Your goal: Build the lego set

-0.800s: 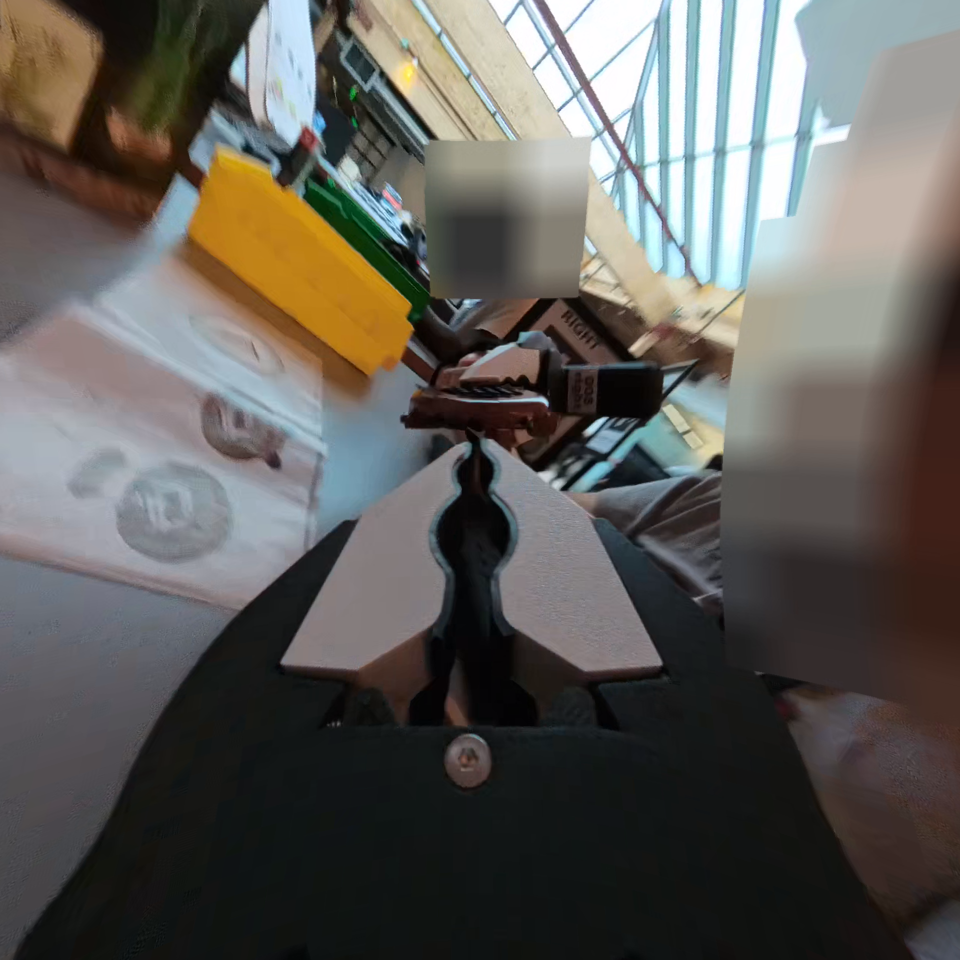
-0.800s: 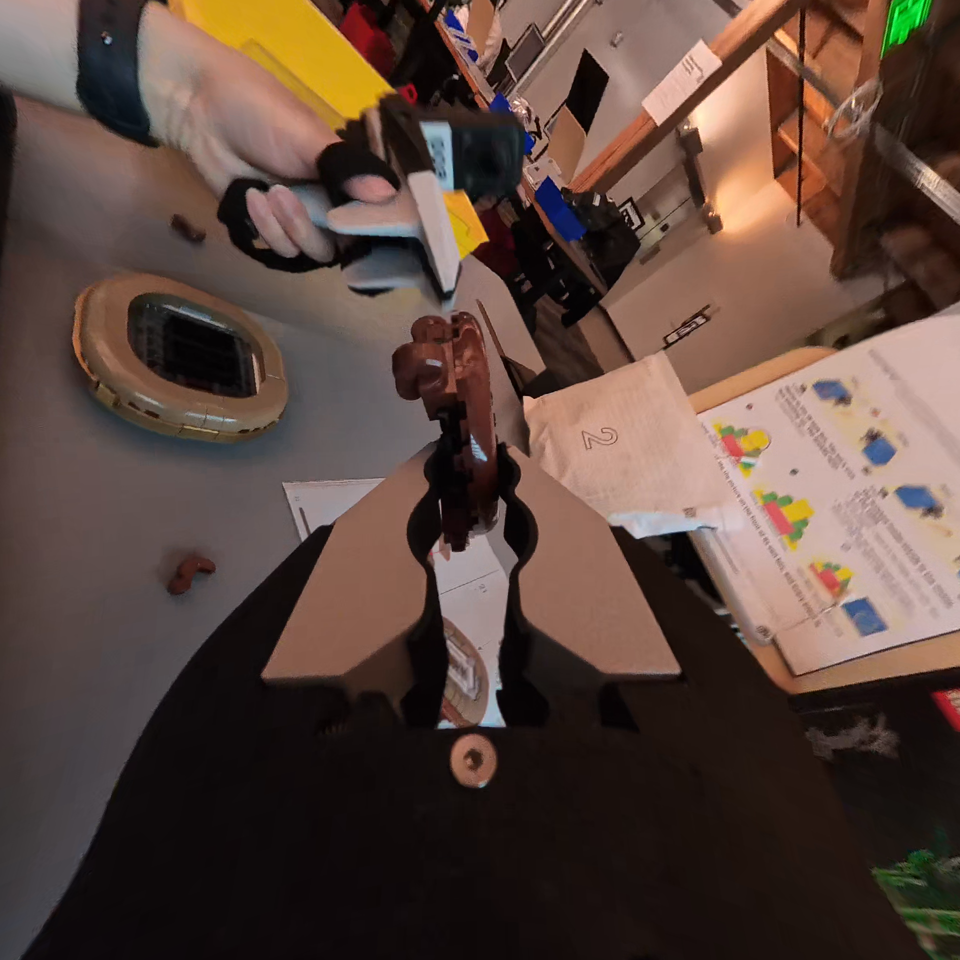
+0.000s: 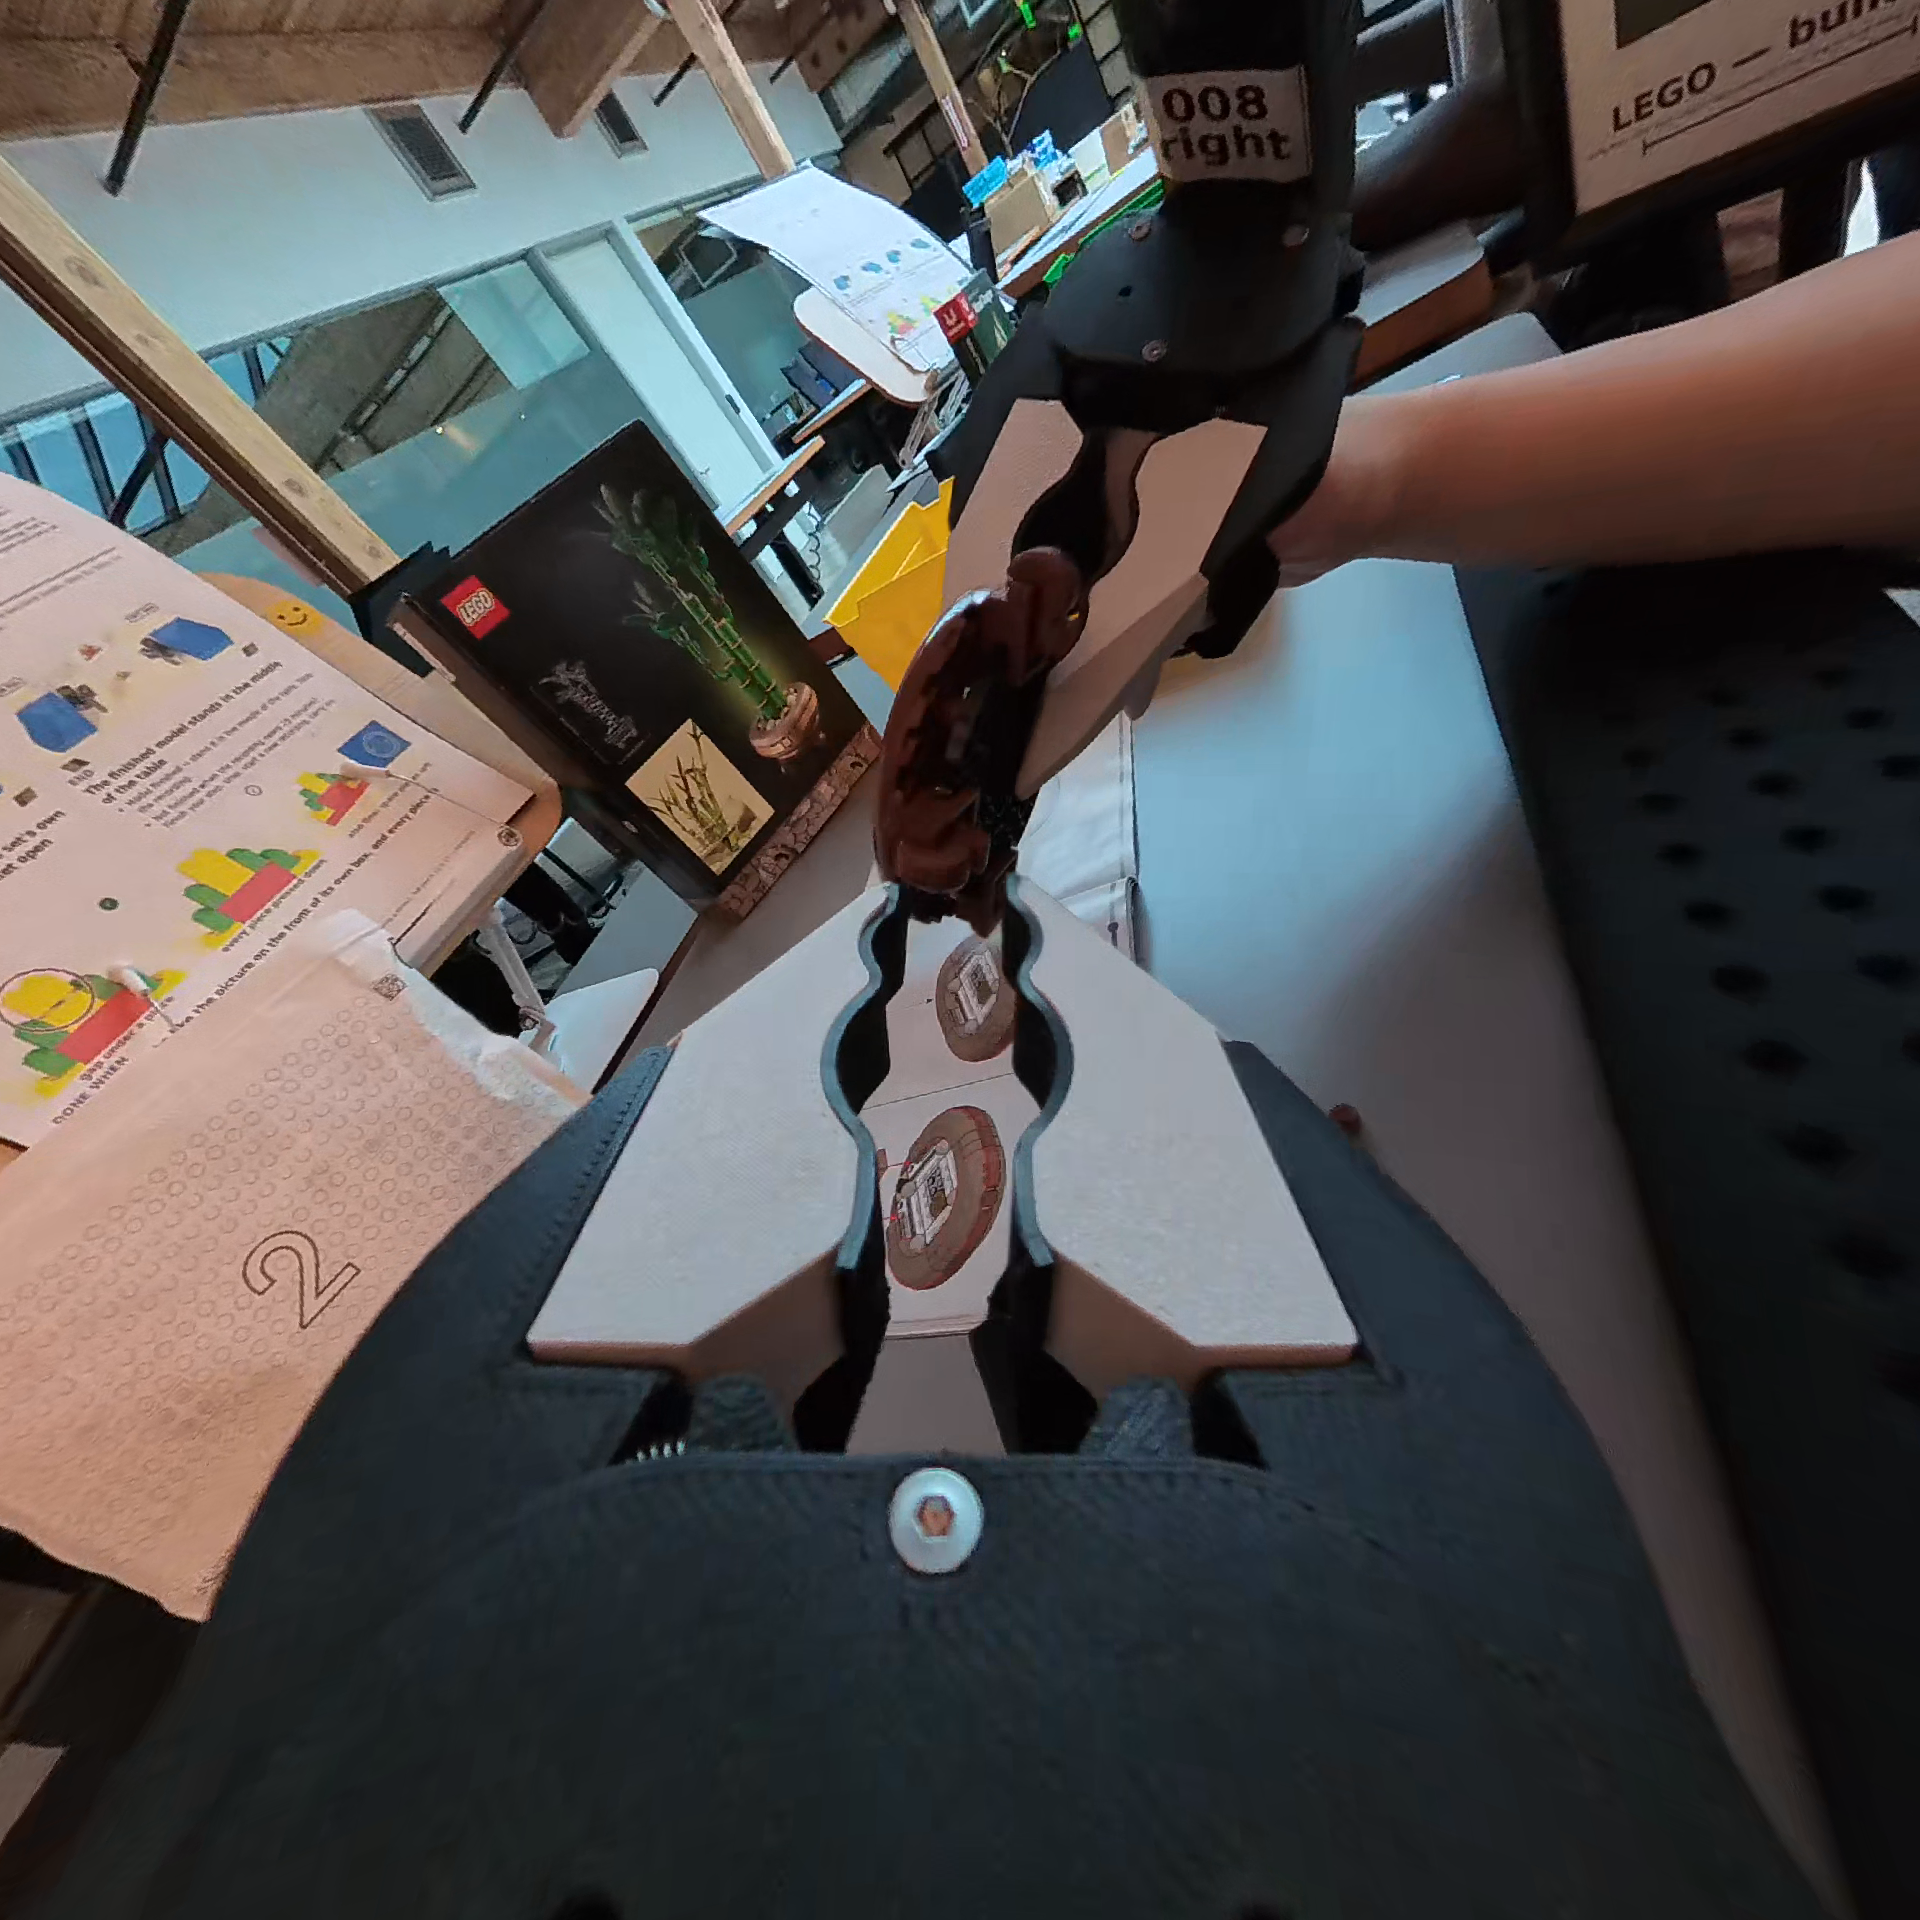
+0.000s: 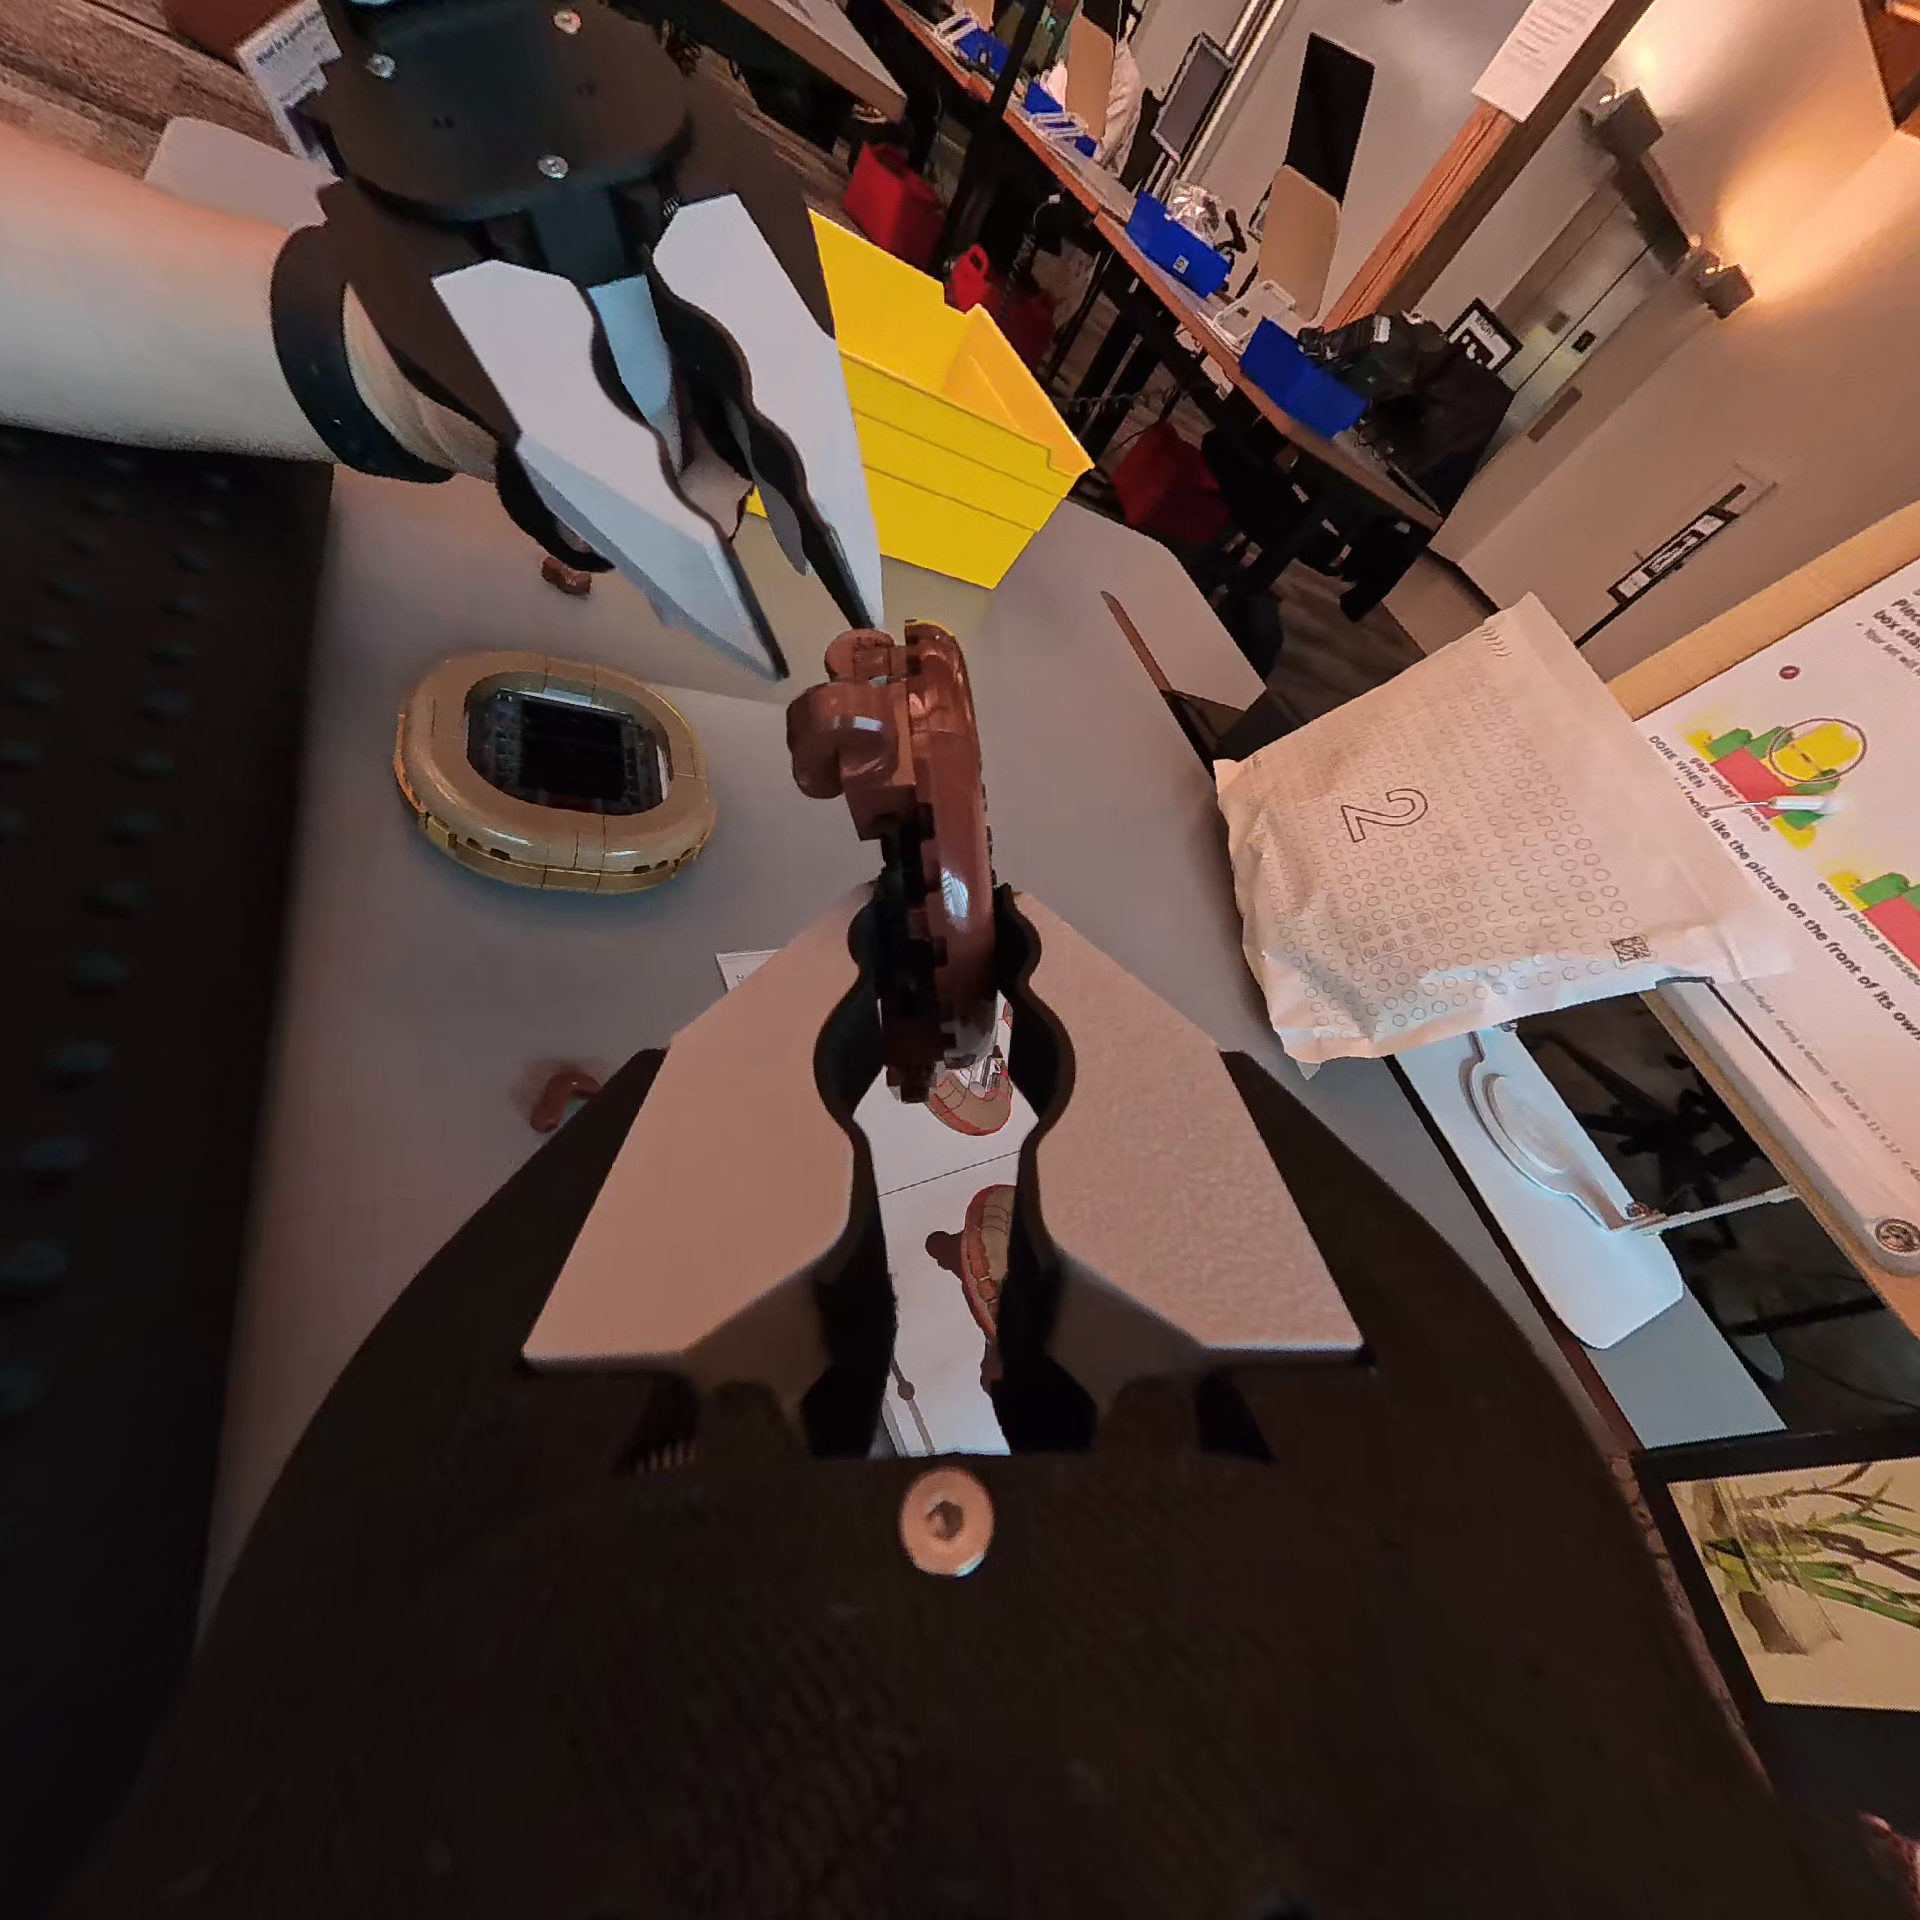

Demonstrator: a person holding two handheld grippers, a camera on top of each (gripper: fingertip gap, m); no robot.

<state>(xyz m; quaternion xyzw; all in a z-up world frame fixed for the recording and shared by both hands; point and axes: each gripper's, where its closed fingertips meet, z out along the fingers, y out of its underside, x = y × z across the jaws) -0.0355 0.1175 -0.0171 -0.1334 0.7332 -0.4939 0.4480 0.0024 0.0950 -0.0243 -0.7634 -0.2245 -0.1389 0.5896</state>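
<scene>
Grey and broad, the counter (image 4: 436, 997) filled the middle of the right wrist view, with workshop benches and blue bins across the top of the frame. At centre, the right tongs (image 4: 940, 914) were clenched on a brown curved brick assembly (image 4: 914, 831), held upright on edge above the open instruction booklet (image 4: 935, 1299). The left tongs (image 4: 821, 639) reached in from the upper left with a narrow gap between the fingertips, one tip just beside the assembly's top; whether it touched could not be told. Left of centre, a tan oval brick ring (image 4: 556, 774) lay flat on the counter, a small brown piece (image 4: 561, 1096) below it and another (image 4: 566, 577) above it. A yellow bin (image 4: 945, 436) stood at upper centre, and a numbered white paper bag (image 4: 1455, 862) lay at right.

From the left wrist view, the left tongs (image 3: 951, 899) stood released at frame centre, their tips flanking the lower edge of the assembly (image 3: 961, 764), while the right tongs (image 3: 1044, 644) gripped it from the upper right. The black set box (image 3: 644, 675) leaned at centre left.
</scene>
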